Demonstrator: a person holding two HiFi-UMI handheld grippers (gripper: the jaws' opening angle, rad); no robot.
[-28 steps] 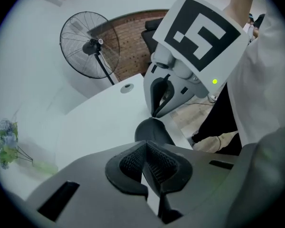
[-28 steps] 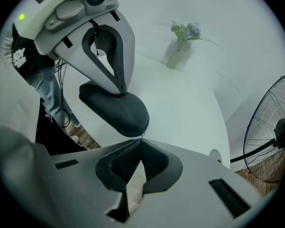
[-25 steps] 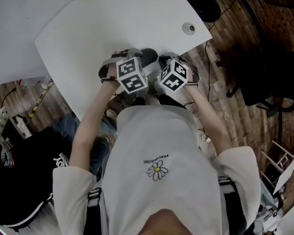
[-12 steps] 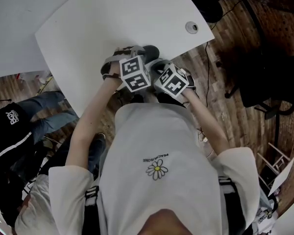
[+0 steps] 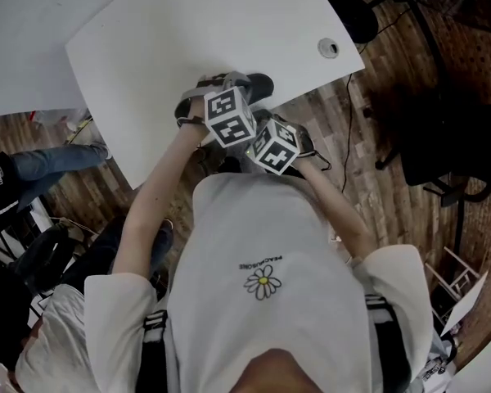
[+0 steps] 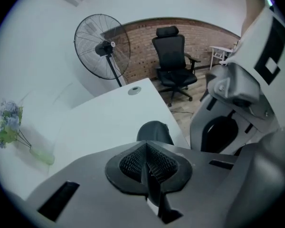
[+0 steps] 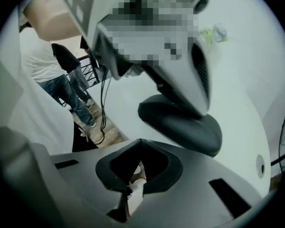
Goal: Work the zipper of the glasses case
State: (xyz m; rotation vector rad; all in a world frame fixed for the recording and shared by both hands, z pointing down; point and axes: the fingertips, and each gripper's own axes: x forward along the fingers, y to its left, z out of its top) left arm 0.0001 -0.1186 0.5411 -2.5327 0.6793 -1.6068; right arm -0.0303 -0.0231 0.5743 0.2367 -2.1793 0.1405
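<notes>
The dark glasses case [image 5: 258,84] lies on the white table [image 5: 172,47] near its front edge, partly hidden under my left gripper's marker cube [image 5: 229,115]. In the left gripper view the case [image 6: 154,131] sits just beyond my left gripper [image 6: 146,167], whose jaws are shut with nothing seen between the pads. My right gripper's cube [image 5: 272,146] hangs off the table edge, close to the person's body. My right gripper [image 7: 133,175] looks shut and empty, and the case [image 7: 180,125] lies ahead of it, apart, under the left gripper's housing [image 7: 180,56].
A round grommet hole [image 5: 329,49] sits in the table's right corner. A standing fan [image 6: 102,49] and a black office chair [image 6: 173,61] are beyond the table. Flowers in a vase [image 6: 9,127] stand at far left. Another person's legs [image 7: 61,75] are by the table's side.
My right gripper has drawn back from the case toward the person's body. The left gripper stays over the case. A bystander at lower left has moved.
</notes>
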